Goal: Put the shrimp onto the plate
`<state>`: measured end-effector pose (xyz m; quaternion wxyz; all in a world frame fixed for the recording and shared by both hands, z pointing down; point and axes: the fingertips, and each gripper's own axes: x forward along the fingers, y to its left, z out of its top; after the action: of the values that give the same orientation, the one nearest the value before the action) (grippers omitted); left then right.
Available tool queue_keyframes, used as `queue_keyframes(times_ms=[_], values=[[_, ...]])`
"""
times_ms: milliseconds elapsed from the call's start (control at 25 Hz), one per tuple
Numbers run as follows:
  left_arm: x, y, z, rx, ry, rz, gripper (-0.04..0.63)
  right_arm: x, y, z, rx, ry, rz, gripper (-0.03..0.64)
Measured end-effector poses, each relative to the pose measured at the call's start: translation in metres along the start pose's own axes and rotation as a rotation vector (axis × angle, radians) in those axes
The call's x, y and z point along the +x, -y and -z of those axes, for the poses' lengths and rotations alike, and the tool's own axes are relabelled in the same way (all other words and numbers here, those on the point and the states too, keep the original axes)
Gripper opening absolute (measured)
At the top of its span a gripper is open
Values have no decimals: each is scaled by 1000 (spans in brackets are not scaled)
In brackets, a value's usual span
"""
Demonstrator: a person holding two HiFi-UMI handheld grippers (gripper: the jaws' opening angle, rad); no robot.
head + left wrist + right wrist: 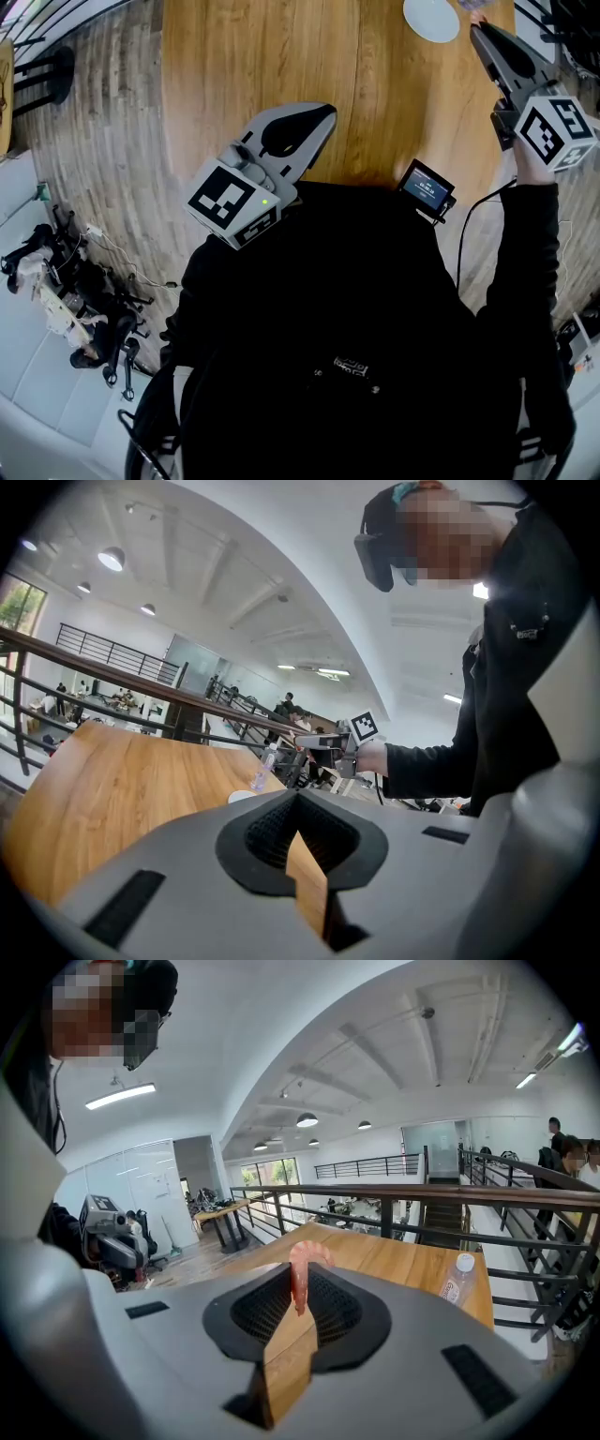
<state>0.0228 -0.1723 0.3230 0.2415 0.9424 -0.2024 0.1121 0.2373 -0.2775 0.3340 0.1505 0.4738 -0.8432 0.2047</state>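
A pink shrimp point(301, 1274) hangs tail-down between the tips of my right gripper point(300, 1286), which is shut on it above the wooden table point(394, 1255). From the head view the right gripper point(475, 26) is at the table's far right, its tip just right of the white plate point(431, 17), which the picture's top edge cuts off. The shrimp shows there only as a small pink spot at the tip. My left gripper point(328, 111) hovers over the table's near edge, jaws together and holding nothing. In the left gripper view the plate point(242, 796) lies far ahead of the left gripper point(298, 797).
A clear water bottle point(457, 1279) stands near the table's far end by a black railing point(422, 1194). A small screen device point(427, 187) sits at the table's near edge. Cables and gear point(75, 300) lie on the floor to the left.
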Motion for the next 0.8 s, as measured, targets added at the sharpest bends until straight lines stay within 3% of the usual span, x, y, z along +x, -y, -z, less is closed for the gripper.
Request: queue_keyframes(times_ms=[800], values=[[-6, 0, 17, -51, -40, -53, 5, 37, 34, 47, 12, -102, -14, 66]])
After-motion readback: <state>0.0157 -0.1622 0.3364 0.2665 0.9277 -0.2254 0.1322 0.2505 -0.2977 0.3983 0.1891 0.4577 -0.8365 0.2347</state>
